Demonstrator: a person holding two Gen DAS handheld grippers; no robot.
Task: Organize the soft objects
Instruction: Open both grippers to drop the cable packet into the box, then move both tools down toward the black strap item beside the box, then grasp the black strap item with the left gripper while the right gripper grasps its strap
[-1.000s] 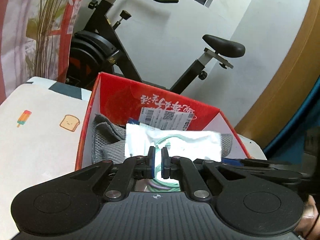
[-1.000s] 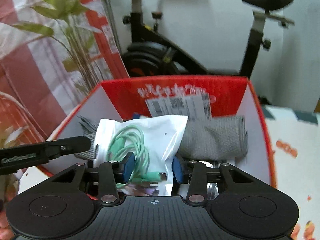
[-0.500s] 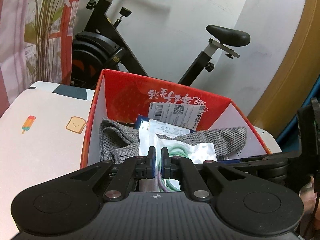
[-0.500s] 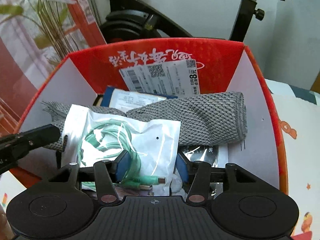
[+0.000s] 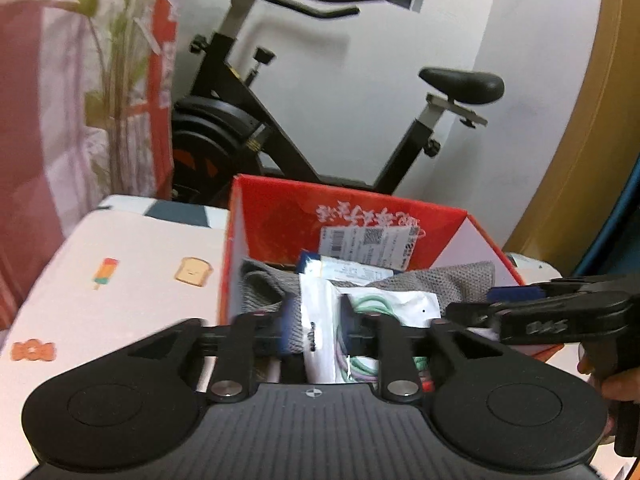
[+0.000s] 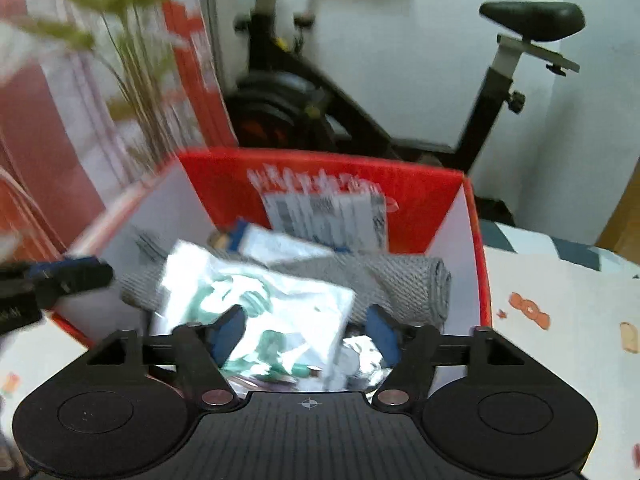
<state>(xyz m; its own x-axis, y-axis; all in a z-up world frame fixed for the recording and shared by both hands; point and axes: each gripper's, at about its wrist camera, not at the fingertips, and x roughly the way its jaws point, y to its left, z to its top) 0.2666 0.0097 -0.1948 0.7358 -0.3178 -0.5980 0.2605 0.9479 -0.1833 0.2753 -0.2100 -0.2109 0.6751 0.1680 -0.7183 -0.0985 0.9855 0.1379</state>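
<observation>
Lying now in the red box (image 6: 472,248): the white plastic bag of green cable (image 6: 256,316), low centre of the right wrist frame, draped over a rolled grey cloth (image 6: 404,280) at mid-right. Also visible in the left wrist frame, low centre, as a bag (image 5: 320,320) standing on edge between the spread pads. Behind it, toward the box's far red wall, a blue-and-white packet (image 6: 280,244) and a white printed label (image 6: 328,216). Released on both sides, judging by the gaps: left gripper (image 5: 316,328) with jaws opening, bag between them but pads apparently clear of it; right gripper (image 6: 308,332) with jaws opening wide, bag's lower edge between them, not pinched. Right gripper also seen from the side at the right edge of the left wrist frame (image 5: 520,308), a hand (image 5: 612,376) behind it. Placement of this bag looks done; cloth and packets already boxed too. Left to do, as a judgement: drawing both grippers back out, perhaps pressing the bag flatter, since it sits high and crooked on the cloth. No further loose soft things visible on the printed surface (image 5: 132,280) at left or on its right side (image 6: 560,312), though much of it lies outside both frames, so completion cannot be confirmed. Blur throughout the right wrist frame.
</observation>
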